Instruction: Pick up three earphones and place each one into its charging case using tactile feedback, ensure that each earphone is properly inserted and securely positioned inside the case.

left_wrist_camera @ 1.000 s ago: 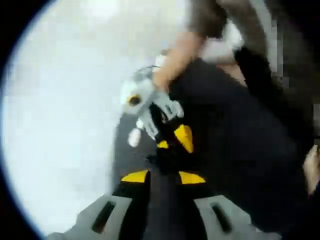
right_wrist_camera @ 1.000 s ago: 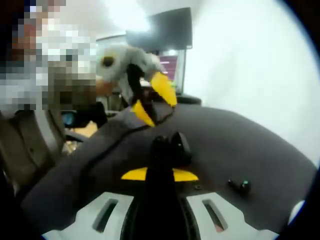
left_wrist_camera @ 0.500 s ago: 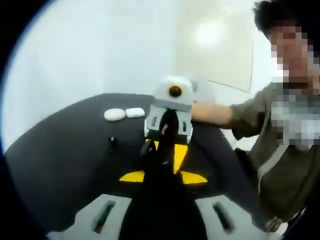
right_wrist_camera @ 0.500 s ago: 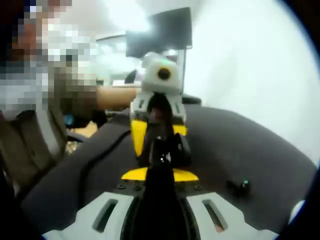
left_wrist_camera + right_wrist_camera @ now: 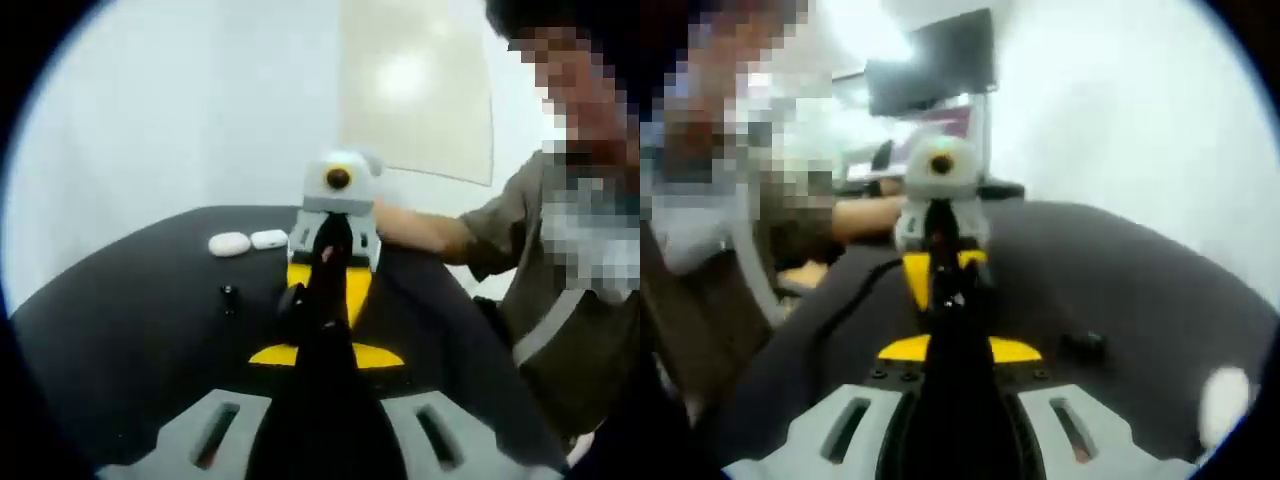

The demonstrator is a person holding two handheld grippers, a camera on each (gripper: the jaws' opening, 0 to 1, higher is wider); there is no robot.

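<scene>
Left gripper view: a small dark charging case (image 5: 300, 308) sits at the tips of the left tongs (image 5: 322, 322), whose black jaws with yellow pads stand pressed together at centre frame; whether they pinch the case or anything inside it cannot be told, since the tip area is dark and blurred. Directly beyond the case, the right tongs (image 5: 330, 262) face the camera head-on, their yellow jaws meeting the left tongs at the case, and a person's forearm (image 5: 420, 230) runs off behind them to the right. On the black round table (image 5: 130, 330), left of the case and apart from it, lies a small black earphone (image 5: 229, 297). Farther back and to the left of the case, near the far table edge, rest two white oval charging cases (image 5: 247, 241), just beside each other.

Right gripper view: the right tongs (image 5: 952, 318) rise from the bottom with jaws closed together, tip to tip with the left tongs (image 5: 943, 262) opposite; what is held between them cannot be told. Right of that meeting point a small black earphone (image 5: 1083, 346) lies on the table (image 5: 1140, 300), and a white rounded object (image 5: 1223, 402) sits at the near right edge, blurred. A dark wall-mounted screen (image 5: 930, 75) hangs in the background above.
</scene>
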